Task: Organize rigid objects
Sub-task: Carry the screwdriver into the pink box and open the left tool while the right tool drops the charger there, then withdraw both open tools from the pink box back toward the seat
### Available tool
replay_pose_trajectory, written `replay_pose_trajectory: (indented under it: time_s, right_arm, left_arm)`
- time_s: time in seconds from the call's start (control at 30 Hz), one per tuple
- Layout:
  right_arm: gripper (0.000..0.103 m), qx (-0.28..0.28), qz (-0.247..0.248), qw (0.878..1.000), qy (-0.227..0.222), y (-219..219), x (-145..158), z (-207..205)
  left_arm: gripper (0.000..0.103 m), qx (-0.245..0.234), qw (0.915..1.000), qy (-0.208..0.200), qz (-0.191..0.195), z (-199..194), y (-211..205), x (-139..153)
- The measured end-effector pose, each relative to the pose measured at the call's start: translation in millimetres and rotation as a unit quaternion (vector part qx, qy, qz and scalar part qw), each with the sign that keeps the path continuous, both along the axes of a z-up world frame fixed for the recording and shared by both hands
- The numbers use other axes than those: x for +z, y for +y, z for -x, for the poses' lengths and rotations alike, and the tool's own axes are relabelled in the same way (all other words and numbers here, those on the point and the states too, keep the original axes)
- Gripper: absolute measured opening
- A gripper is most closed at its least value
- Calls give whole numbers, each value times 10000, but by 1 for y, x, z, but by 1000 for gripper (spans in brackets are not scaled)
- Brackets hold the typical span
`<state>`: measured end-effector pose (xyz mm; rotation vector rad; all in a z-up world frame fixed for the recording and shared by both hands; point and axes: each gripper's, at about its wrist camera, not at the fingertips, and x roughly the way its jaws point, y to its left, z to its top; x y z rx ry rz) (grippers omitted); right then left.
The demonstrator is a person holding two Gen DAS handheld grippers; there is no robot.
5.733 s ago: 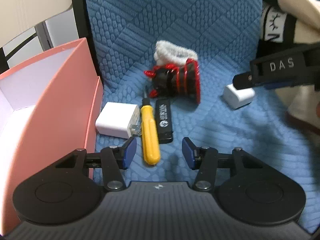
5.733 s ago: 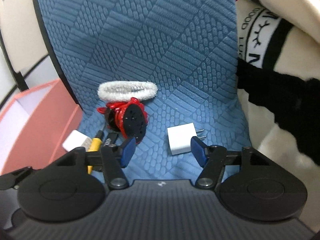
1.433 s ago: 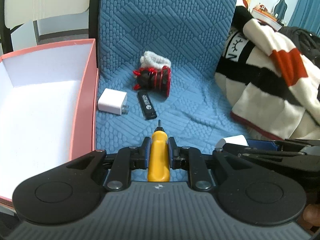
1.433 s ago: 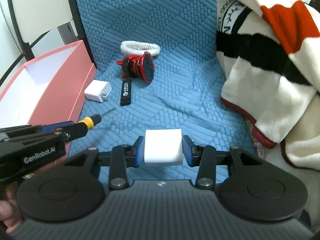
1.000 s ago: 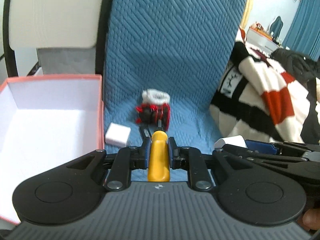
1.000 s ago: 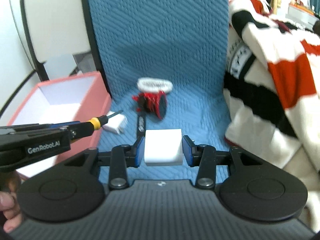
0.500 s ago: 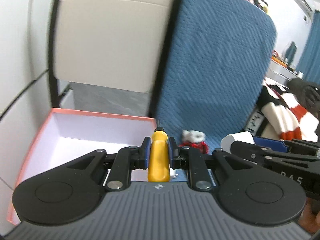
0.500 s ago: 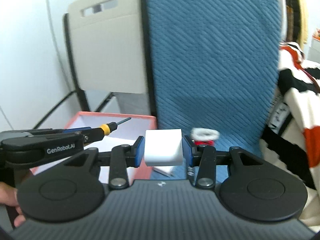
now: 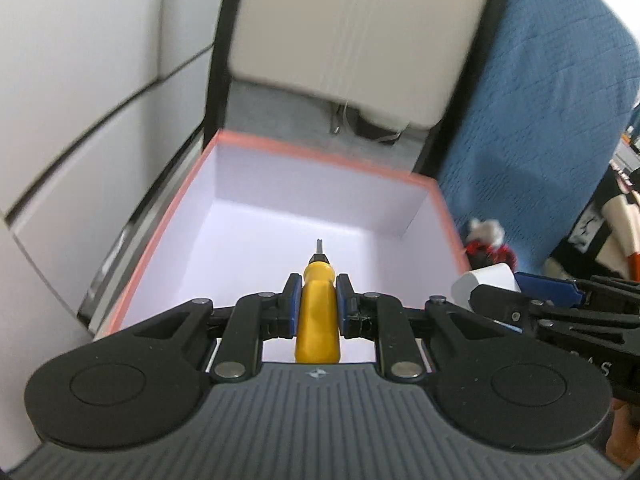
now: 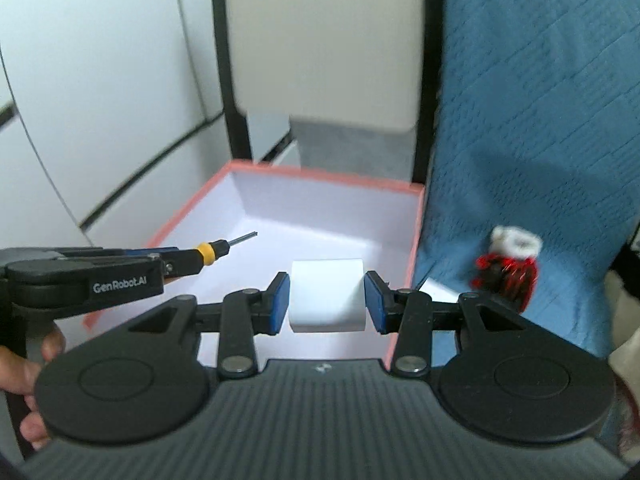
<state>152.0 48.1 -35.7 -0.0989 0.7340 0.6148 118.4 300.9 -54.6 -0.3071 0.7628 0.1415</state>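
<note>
My left gripper (image 9: 317,307) is shut on a yellow-handled screwdriver (image 9: 317,312), whose tip points forward over the white inside of the pink box (image 9: 320,160). My right gripper (image 10: 326,302) is shut on a white charger block (image 10: 327,295) and hangs over the right part of the same pink box (image 10: 320,176). In the right wrist view the left gripper (image 10: 180,260) reaches in from the left with the screwdriver (image 10: 212,251) held above the box. In the left wrist view the charger block (image 9: 486,280) shows at the right, beside the box's rim.
A red and black clip with a white fuzzy band (image 10: 506,268) lies on the blue quilted seat (image 10: 540,120) right of the box. Another white block (image 10: 438,289) peeks out by the box's right wall. A beige chair back (image 9: 352,28) stands behind. A striped blanket (image 9: 608,216) lies far right.
Both grippers have swung left from the blue seat to above the pink box, each still holding its object. The clip and band now sit at the right edge of both views.
</note>
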Motion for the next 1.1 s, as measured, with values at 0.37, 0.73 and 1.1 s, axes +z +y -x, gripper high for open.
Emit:
replay_pose_trajectory:
  time_s: [0.37,0.73,1.1]
  right_arm:
    - [45,265,549,9969,492,39,-58,3]
    - [44,181,348,9982,454,31,-54,3]
    - [44,-128,-268,9993,-208,-26,-3,12]
  left_arm:
    - [21,14,9969,726,292,5,21,-61]
    - [23,99,9971,689,315,2,19,-54]
    - [23,-6,9999,-27,98,13,-22,0]
